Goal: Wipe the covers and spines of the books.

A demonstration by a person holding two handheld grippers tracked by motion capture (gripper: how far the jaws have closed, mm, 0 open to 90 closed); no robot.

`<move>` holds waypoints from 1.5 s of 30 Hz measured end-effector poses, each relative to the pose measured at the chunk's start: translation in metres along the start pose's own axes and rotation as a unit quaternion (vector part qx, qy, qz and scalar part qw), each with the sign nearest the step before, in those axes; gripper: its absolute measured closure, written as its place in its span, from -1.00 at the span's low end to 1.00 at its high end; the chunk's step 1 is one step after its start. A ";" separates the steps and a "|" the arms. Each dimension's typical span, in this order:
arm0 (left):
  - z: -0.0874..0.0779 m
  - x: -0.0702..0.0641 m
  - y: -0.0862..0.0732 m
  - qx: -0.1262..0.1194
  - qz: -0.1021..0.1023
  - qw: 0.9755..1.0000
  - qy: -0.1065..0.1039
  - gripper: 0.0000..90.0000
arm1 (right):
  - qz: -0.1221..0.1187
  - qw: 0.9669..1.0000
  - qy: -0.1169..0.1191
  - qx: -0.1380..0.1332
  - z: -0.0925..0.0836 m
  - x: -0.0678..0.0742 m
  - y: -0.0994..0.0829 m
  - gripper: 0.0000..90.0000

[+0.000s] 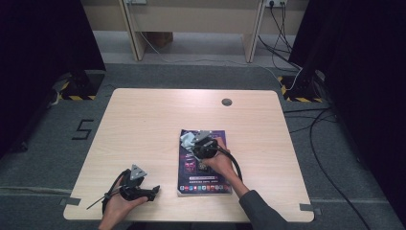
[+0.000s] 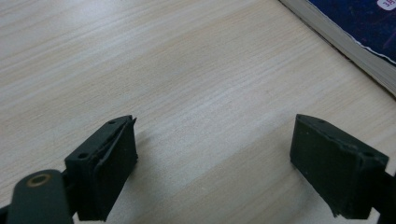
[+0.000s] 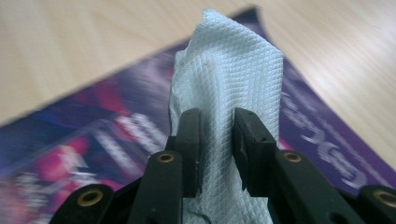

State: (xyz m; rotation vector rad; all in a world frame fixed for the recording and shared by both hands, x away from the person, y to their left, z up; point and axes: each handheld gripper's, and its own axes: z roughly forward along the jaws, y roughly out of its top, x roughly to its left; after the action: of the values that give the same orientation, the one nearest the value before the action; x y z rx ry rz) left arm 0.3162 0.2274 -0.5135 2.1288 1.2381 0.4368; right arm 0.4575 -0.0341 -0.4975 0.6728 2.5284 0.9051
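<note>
**Paper towel pinched over the book**

The pale blue paper towel, soft and light, likely tears easily; gripping its bunched middle suits. The right gripper clamps it above the purple book, centre-right of the table. The left gripper rests open, near left.

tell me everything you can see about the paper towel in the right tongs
The paper towel is pale blue-white with a fine embossed diamond grid, soft and crumpled into a bunched fold. It stands up between the jaws of the right tongs, which pinch its middle. It hangs over the purple magazine near the table's middle.
</note>
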 end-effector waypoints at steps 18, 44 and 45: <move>-0.001 0.000 -0.001 0.000 0.006 1.000 -0.004 -0.70 | 0.040 0.998 -0.038 0.014 -0.011 -0.033 -0.019 0.60; 0.000 0.000 -0.001 -0.003 0.006 1.000 -0.004 -0.70 | -0.009 0.999 0.032 -0.008 -0.025 0.033 -0.020 0.64; 0.000 0.000 -0.001 -0.002 0.006 1.000 -0.004 -0.70 | -0.019 0.999 0.039 -0.007 -0.025 0.040 -0.017 0.64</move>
State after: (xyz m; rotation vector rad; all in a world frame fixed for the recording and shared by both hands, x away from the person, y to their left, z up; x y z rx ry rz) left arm 0.3152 0.2275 -0.5140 2.1329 1.2187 0.4352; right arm 0.4073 -0.0365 -0.4979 0.5934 2.5916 0.9508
